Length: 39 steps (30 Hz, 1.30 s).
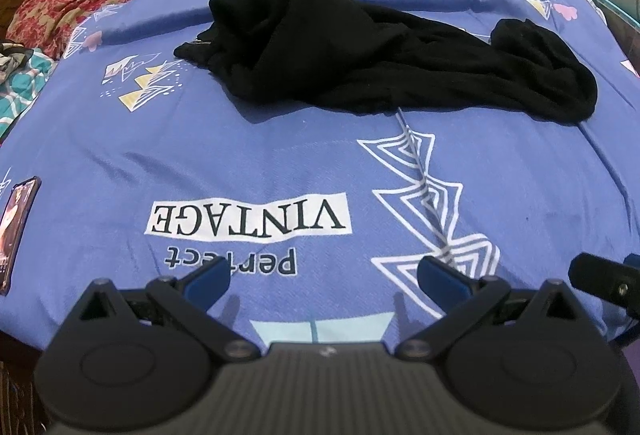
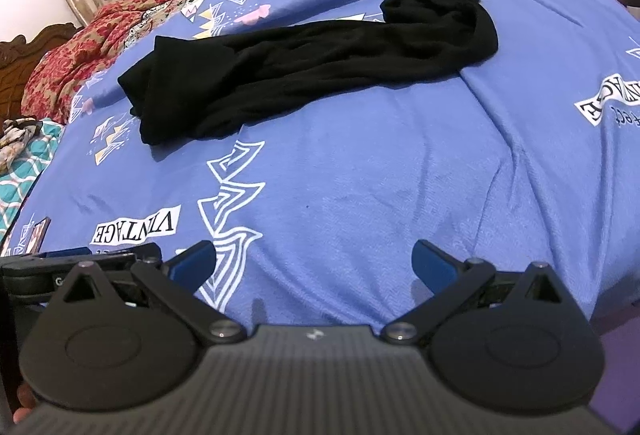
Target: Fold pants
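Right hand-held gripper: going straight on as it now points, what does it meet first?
Probably the blue bedsheet itself; the open right hand-held gripper tilts down toward it. Farther along lie the black pants, though depth is unclear.

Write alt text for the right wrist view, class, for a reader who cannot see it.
Black pants lie crumpled and unfolded across a blue patterned bedsheet. The right gripper hovers short of them, jaws wide open and empty.

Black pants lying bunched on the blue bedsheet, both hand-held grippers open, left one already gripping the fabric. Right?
Not quite. The left hand-held gripper grips nothing: the left wrist view shows it open over bare blue bedsheet, well short of the black pants. The right hand-held gripper is open too.
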Motion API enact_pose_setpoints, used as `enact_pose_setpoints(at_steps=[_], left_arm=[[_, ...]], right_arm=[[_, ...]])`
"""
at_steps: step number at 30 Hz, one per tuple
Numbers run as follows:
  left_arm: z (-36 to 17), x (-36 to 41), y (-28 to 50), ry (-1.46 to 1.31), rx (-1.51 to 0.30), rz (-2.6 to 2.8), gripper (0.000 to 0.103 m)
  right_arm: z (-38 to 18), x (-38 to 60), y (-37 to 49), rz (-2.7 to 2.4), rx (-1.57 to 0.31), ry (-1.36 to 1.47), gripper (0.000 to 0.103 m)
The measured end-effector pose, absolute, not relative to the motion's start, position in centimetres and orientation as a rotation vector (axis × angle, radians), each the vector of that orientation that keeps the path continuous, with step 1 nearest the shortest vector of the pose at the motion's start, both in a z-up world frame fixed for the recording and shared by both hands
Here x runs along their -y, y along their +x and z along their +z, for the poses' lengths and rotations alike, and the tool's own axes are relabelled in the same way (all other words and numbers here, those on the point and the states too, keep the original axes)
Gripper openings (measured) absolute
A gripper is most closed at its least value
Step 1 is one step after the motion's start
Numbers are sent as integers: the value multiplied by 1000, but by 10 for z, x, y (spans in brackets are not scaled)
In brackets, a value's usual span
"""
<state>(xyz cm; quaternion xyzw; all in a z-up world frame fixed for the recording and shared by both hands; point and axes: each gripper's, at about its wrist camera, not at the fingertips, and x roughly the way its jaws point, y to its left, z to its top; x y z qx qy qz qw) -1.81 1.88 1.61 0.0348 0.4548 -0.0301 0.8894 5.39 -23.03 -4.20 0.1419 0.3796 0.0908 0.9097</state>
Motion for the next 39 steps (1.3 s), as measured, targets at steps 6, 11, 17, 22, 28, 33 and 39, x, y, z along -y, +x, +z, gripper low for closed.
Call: enact_pose_setpoints(at_steps=[6, 11, 17, 22, 28, 33, 39], left_arm=[[14, -18, -18, 74, -955, -60, 103], [14, -17, -16, 79, -956, -58, 103], [13, -18, -17, 87, -952, -52, 103], [13, -17, -18, 93, -950, -52, 103], [13, -17, -17, 98, -949, -52, 103], [13, -17, -18, 101, -947, -52, 103], [12, -17, -18, 104, -949, -49, 103]], right_arm=[[-44, 231, 55, 184, -796, 303, 103], [-44, 233, 55, 176, -795, 306, 103], [-44, 236, 55, 166, -788, 314, 103], [-42, 235, 54, 173, -776, 312, 103], [-39, 235, 54, 176, -758, 305, 103], [-37, 236, 53, 173, -739, 303, 103], [-33, 236, 51, 172, -703, 298, 103]])
